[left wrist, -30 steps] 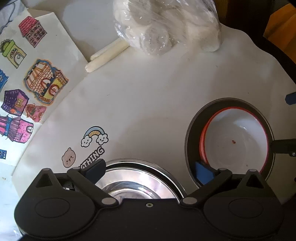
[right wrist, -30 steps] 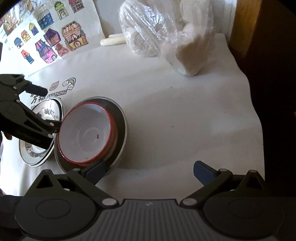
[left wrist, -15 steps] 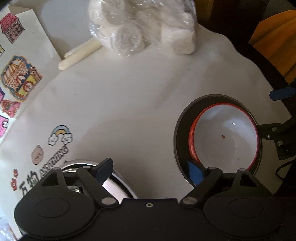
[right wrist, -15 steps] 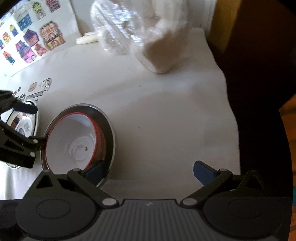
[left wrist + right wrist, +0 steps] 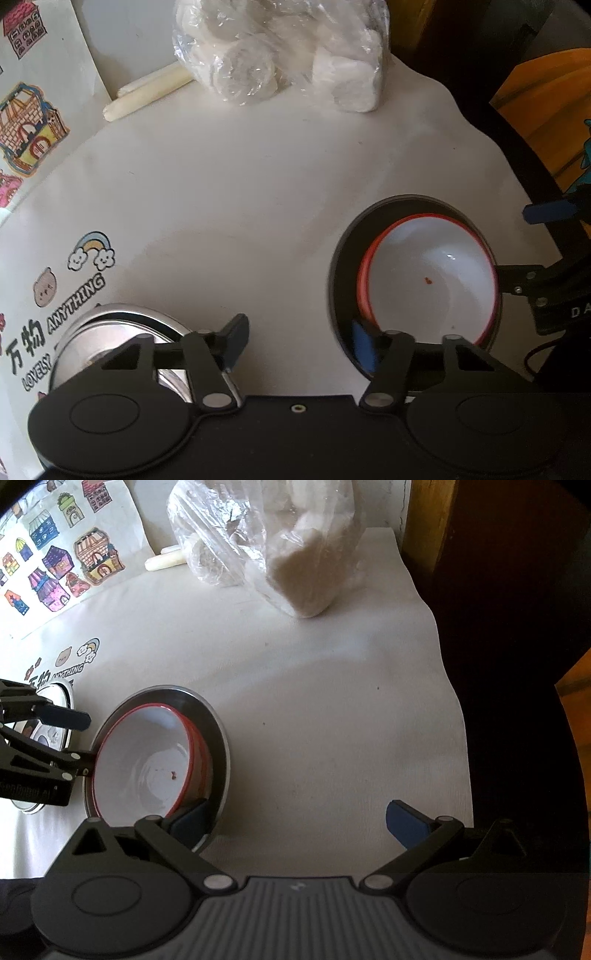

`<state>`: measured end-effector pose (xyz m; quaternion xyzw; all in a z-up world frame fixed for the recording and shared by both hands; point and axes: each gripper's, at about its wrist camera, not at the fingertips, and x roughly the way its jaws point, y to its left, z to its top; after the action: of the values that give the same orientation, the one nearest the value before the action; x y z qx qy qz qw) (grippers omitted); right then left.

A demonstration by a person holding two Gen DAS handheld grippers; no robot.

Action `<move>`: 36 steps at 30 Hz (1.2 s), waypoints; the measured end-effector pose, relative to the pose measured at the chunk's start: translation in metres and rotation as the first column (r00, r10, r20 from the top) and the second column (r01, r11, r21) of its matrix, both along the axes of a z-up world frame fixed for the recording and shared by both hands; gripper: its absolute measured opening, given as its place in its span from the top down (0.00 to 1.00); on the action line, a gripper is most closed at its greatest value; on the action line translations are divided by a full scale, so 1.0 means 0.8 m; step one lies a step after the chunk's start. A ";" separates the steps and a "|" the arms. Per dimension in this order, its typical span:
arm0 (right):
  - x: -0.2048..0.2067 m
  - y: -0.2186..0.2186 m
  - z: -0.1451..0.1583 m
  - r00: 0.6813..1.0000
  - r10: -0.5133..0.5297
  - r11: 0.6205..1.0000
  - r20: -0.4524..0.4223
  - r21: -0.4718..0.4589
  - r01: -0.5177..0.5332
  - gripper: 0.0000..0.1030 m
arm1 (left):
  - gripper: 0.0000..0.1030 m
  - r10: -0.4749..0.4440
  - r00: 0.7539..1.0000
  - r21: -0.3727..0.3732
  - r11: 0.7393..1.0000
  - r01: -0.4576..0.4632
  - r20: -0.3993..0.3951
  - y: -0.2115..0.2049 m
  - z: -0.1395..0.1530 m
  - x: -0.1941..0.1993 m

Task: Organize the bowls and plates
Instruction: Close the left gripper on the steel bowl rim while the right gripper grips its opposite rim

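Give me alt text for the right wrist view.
A red-rimmed white bowl sits inside a wider dark metal bowl on a white tablecloth. The closing left gripper straddles their far rim; the right gripper straddles the near rim.

Black claws [image 5: 295, 819] (blue pads [image 5: 404, 821])

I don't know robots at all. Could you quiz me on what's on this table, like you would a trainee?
1. True or false: the red-rimmed bowl sits inside the dark dish.
2. What lies at the far side of the table? A. a clear bag of white pieces B. a kettle C. a stack of cups
3. Is the right gripper open or shut?

Key: 1 true; 2 A; 3 open, with nothing held.
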<state>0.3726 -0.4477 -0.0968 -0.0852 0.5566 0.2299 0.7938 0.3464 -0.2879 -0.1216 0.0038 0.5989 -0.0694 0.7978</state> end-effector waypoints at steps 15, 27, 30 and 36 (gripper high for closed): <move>0.002 -0.016 -0.002 0.996 0.034 0.989 -0.078 0.148 -0.022 0.29 | 0.86 0.147 0.987 -0.129 0.980 -0.154 -0.059 -0.002 -0.007 0.001; 0.012 -0.023 -0.006 0.990 0.045 0.977 -0.133 0.211 -0.016 0.40 | 0.90 0.231 0.971 -0.122 0.964 -0.237 -0.061 -0.005 -0.006 -0.006; 0.012 -0.020 -0.006 0.989 0.046 0.977 -0.137 0.213 -0.015 0.40 | 0.90 0.238 0.969 -0.116 0.963 -0.243 -0.061 -0.006 -0.005 -0.008; 0.015 -0.019 -0.006 0.984 0.068 0.963 -0.163 0.270 -0.022 0.62 | 0.91 0.256 0.965 -0.116 0.958 -0.261 -0.063 -0.006 -0.005 -0.012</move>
<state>0.3847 -0.4627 -0.1017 0.0299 0.5846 0.3271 0.7418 0.3370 -0.2925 -0.1255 -0.1254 0.6076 -0.0014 0.7843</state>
